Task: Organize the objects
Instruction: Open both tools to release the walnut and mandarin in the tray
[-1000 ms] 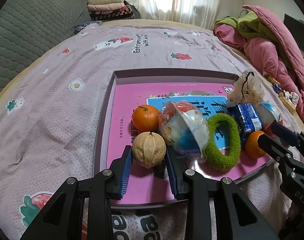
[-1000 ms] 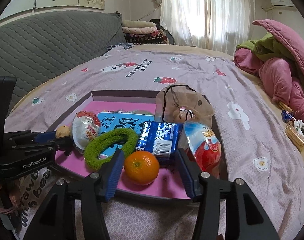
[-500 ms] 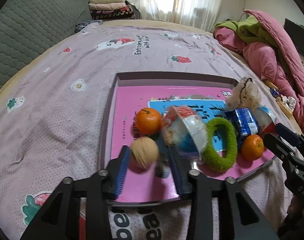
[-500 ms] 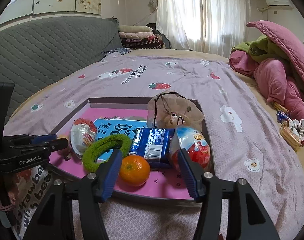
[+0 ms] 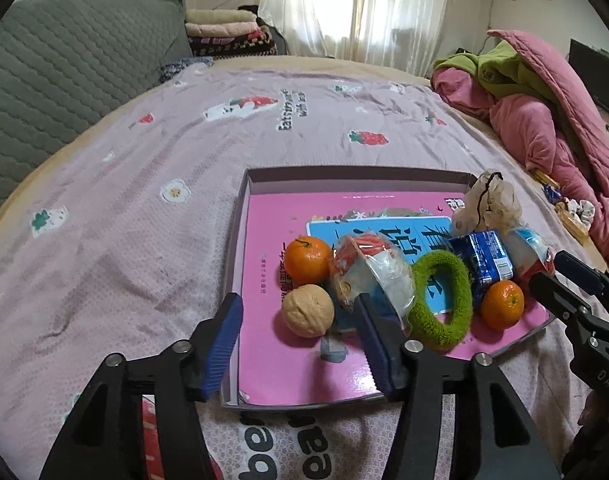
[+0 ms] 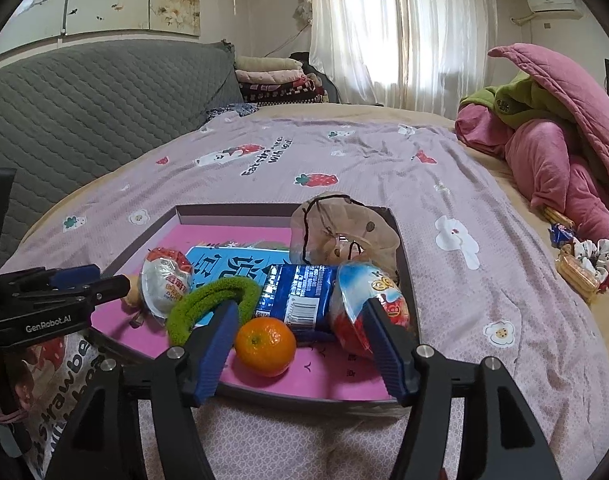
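Now both released: left gripper (image 5: 300,344) just been opening, blue pads apart, walnut (image 5: 307,310) free on the pink tray (image 5: 240,264) just ahead of the tips, nearer the right pad. Right gripper (image 6: 300,354) likewise just opening, pads apart, mandarin (image 6: 265,346) loose between them, beside the left pad. Risks: round fruit and nut rolling if clipped by a pad on pull-back; right pad snagging the wrapped toy egg (image 6: 364,308) touching it; crowded pile shifting.

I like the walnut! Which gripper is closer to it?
Left. The left gripper stands open right in front of the walnut; the right gripper is across the tray, by a tangerine.
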The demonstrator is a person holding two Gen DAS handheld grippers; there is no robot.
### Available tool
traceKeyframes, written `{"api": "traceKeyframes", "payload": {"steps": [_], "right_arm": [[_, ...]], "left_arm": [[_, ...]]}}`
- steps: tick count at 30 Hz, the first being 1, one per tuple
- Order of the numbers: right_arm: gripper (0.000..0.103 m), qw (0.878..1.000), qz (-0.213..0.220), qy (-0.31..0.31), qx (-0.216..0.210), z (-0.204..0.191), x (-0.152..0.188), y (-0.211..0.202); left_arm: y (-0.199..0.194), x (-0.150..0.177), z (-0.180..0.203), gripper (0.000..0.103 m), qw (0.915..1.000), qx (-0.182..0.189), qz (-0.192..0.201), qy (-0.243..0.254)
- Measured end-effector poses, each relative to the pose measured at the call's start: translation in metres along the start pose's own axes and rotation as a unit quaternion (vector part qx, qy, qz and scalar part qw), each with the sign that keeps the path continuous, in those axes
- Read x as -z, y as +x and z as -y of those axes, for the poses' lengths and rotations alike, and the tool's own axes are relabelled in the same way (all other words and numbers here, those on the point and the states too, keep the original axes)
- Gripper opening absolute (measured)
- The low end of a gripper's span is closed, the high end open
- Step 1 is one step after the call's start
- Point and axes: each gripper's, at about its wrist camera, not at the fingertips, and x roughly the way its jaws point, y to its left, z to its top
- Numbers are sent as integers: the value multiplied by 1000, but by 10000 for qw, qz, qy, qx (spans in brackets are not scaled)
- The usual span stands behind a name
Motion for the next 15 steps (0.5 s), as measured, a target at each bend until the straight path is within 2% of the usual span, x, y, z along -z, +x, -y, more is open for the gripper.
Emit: {"api": "traceKeyframes", "payload": {"steps": [2, 15], "right_arm": [[65, 10000, 0, -14, -12, -1, -1, 0], [75, 9999, -39, -60, -78, -6, -1, 0]], "left_arm": [[-2, 0, 1, 67, 10000, -36, 7, 48], [-16, 4, 2, 76, 9997, -184, 143, 27]]}}
